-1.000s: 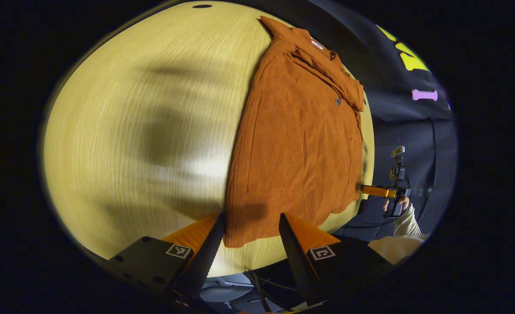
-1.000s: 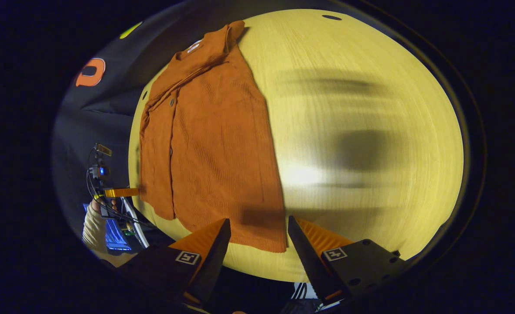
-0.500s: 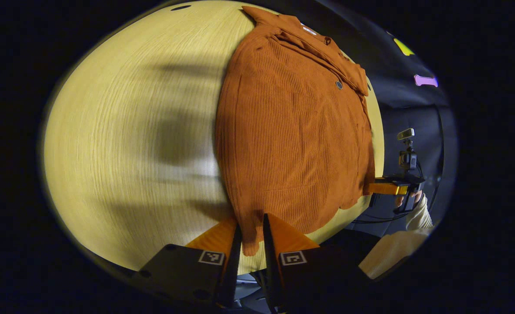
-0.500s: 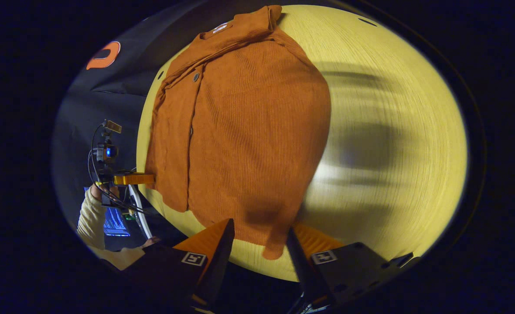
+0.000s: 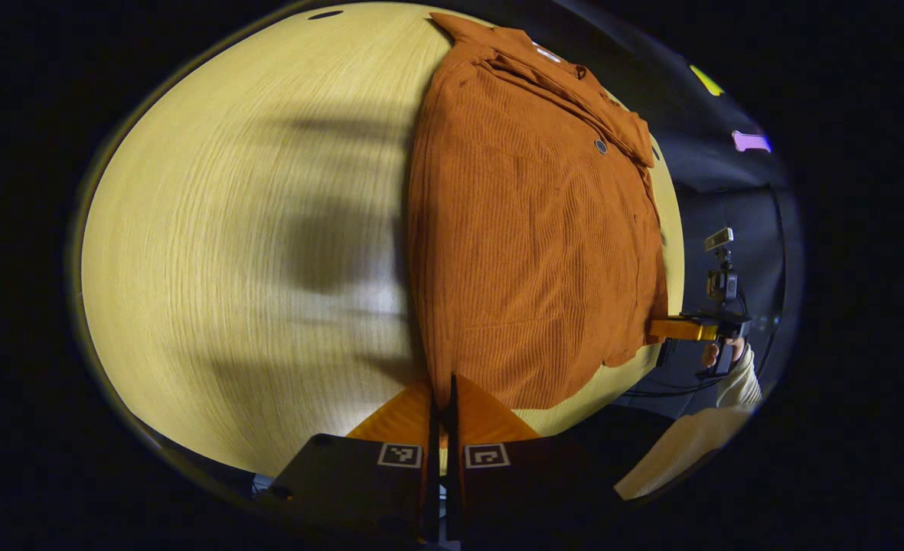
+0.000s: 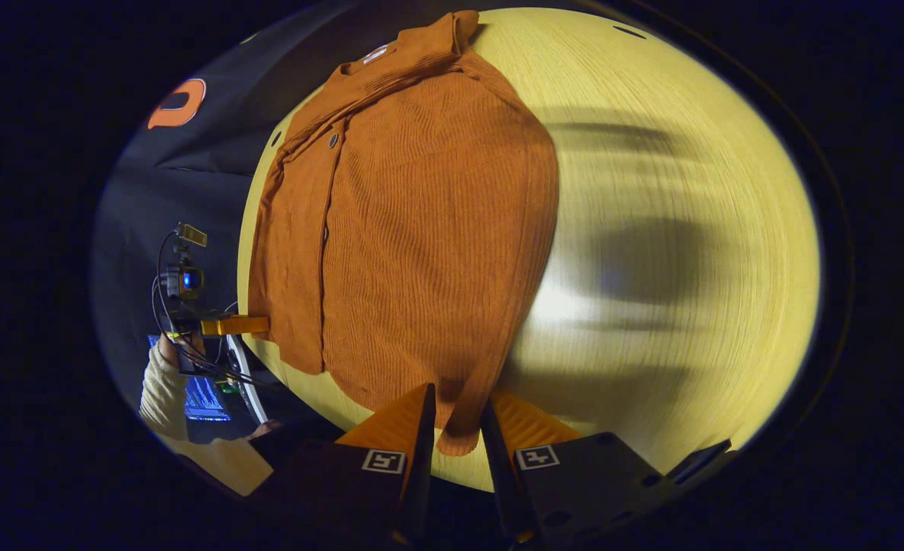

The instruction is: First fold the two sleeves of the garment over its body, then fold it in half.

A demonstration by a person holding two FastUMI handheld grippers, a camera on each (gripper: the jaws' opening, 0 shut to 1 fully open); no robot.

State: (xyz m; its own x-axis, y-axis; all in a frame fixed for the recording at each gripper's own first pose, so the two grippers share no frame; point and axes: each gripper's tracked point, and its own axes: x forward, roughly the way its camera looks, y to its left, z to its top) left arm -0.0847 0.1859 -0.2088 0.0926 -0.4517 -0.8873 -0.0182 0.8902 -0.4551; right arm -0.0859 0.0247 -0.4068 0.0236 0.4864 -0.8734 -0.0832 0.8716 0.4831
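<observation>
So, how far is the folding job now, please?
Both sleeves already look folded over the garment, lying as a narrow rectangle on the table. In hand: the left gripper is shut on one hem corner; the right gripper straddles the other, not clearly pinching. The fold in half is left.

Ribbed matt cloth garment [image 5: 532,252], smooth pale wood-grain table [image 5: 237,252]

Bare table [image 5: 230,229] lies open beside the garment [image 5: 528,229] — nothing stands on it.
</observation>
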